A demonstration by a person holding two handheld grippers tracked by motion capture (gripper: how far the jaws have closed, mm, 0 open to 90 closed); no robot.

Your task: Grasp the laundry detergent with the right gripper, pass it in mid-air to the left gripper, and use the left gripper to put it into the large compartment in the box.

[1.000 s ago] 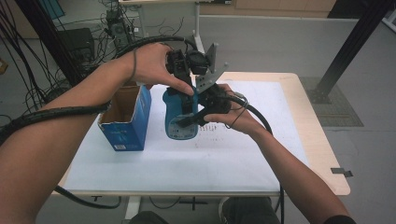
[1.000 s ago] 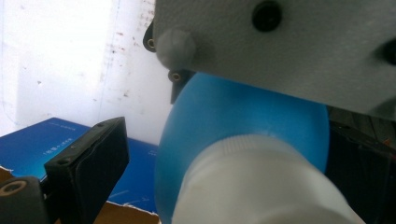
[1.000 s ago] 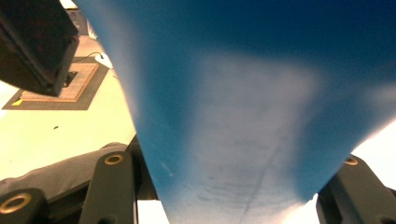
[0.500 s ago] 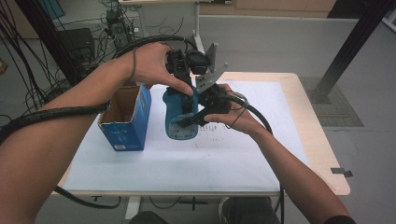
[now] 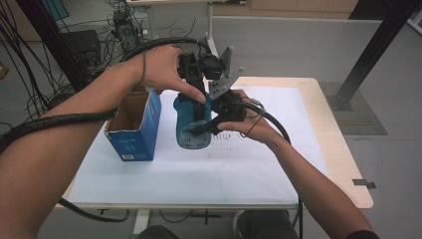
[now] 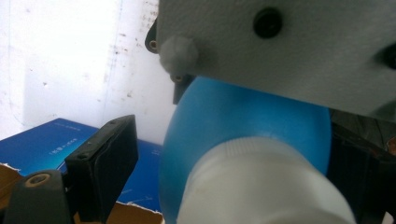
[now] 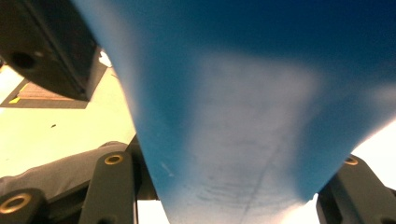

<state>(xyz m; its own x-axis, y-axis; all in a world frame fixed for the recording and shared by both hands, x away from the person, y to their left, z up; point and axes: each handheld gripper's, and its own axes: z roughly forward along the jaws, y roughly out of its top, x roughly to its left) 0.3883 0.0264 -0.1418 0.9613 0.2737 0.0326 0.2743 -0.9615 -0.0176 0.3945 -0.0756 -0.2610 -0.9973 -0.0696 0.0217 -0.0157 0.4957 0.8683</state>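
A light wooden worktop (image 5: 348,164) under a white sheet (image 5: 199,174) stands on grey floor (image 5: 298,45); tangled cables (image 5: 30,74) far left, a black post (image 5: 370,47) far right.

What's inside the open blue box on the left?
The blue box stands open-topped beside the blue bottle. The high view shows bare brown cardboard inner walls and nothing lying in the visible part; its near wall hides the bottom, so contents cannot be ruled out.

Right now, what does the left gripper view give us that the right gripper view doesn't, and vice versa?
Left gripper view alone: the bottle's white cap, the blue carton with its torn cardboard edge, and the white table cover. Right gripper view alone: the tan tabletop and a close look at the bottle's scuffed side. Both share the blue bottle, sitting between each gripper's own black jaws.
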